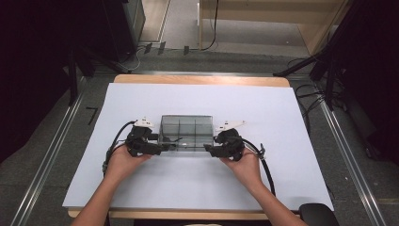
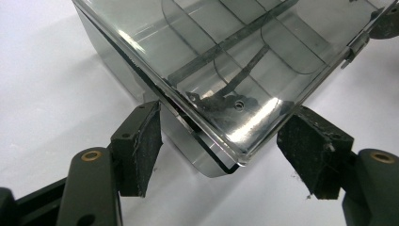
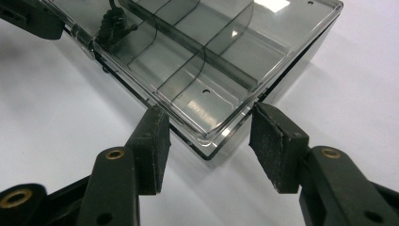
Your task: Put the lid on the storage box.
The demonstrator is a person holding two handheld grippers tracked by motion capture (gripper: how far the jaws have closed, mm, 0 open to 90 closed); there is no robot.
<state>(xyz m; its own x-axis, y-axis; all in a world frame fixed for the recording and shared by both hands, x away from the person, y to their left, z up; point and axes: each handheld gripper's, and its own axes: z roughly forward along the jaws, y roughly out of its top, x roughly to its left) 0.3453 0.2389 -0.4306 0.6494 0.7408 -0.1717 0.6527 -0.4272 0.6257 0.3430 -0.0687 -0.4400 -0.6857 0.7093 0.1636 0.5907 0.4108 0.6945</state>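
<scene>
A smoky clear compartment box with its lid down lies in the middle of the white sheet. My left gripper sits at its front left corner and my right gripper at its front right corner. In the left gripper view the jaws of the left gripper stand wide apart astride the box corner, pad tips close to its edges. In the right gripper view the right gripper likewise straddles the box corner, jaws apart. A small dark item lies inside a front compartment.
The white sheet covers a wooden table with free room all round the box. A latch sits mid-front on the box. Floor rails, cables and black stands surround the table; a dark rounded object is at the near right corner.
</scene>
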